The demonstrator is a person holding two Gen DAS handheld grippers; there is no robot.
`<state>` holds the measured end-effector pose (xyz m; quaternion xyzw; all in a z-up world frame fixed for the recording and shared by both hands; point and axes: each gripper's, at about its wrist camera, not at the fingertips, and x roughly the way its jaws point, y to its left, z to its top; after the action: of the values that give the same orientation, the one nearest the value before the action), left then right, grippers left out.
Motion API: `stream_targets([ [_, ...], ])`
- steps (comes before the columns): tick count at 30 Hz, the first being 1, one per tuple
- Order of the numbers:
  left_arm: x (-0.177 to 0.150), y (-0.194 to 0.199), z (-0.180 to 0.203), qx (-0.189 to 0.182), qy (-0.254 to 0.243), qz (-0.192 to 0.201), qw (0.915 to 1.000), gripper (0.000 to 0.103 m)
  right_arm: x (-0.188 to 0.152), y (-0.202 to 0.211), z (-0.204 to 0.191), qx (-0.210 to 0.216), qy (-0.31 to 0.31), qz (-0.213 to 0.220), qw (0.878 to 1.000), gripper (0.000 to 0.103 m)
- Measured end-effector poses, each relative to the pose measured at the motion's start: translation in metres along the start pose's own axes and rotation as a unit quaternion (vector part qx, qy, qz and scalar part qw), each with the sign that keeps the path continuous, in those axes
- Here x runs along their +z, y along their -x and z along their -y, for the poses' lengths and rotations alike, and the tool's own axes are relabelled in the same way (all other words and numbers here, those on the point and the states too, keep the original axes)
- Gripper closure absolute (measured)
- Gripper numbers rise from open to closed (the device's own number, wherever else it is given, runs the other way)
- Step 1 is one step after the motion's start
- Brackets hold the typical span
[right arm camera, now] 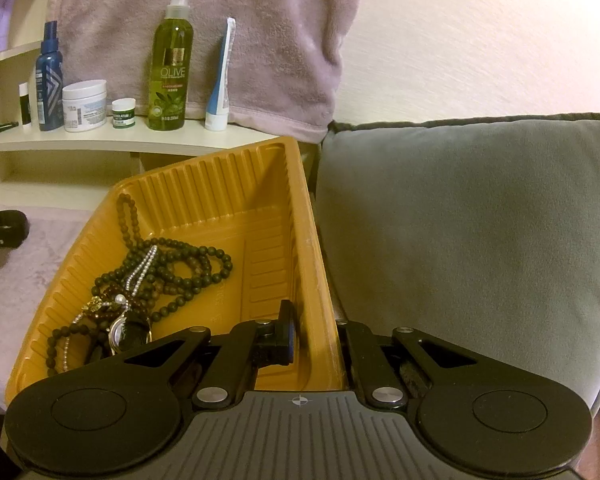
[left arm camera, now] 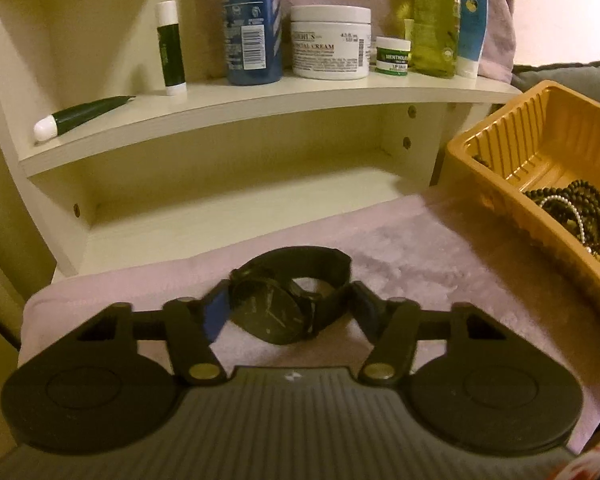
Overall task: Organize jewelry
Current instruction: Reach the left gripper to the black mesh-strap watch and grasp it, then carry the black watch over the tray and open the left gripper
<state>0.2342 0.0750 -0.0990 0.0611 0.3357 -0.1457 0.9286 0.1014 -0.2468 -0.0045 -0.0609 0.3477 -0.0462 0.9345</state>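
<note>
Gold plastic tray [right arm camera: 236, 184], its wall pinched by the right tongs [right arm camera: 314, 334], could tip and spill its beads [right arm camera: 168, 264]. The left tongs [left arm camera: 286, 306] pinch a black watch [left arm camera: 284, 300] on the towel [left arm camera: 440, 248]; its band may slip.

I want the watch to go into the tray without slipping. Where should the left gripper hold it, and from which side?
Grip the black watch across its closed band loop beside the dial, coming level from the front as the left gripper does now: the looped strap is narrow enough for the fingers to straddle.
</note>
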Motion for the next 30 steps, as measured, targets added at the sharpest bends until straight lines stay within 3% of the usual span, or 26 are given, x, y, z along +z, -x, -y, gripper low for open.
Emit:
stream_targets([
  [3,-0.002,0.005,0.004,0.005,0.001,0.000,1.0000,0.062,0.000,0.000,0.000,0.000,-0.001,0.000,1.000,0.097],
  [7,-0.005,0.011,0.009,0.017,0.011,0.000,0.9998,0.065,0.000,0.000,0.000,0.000,0.000,0.000,1.000,0.097],
  [22,-0.006,0.030,0.038,0.059,0.035,-0.030,0.9972,0.065,0.000,0.004,0.001,0.004,-0.006,0.005,1.000,0.097],
  [30,-0.004,0.037,0.045,0.063,0.057,-0.039,0.9956,0.065,-0.001,0.005,0.001,0.005,-0.008,0.006,1.000,0.097],
])
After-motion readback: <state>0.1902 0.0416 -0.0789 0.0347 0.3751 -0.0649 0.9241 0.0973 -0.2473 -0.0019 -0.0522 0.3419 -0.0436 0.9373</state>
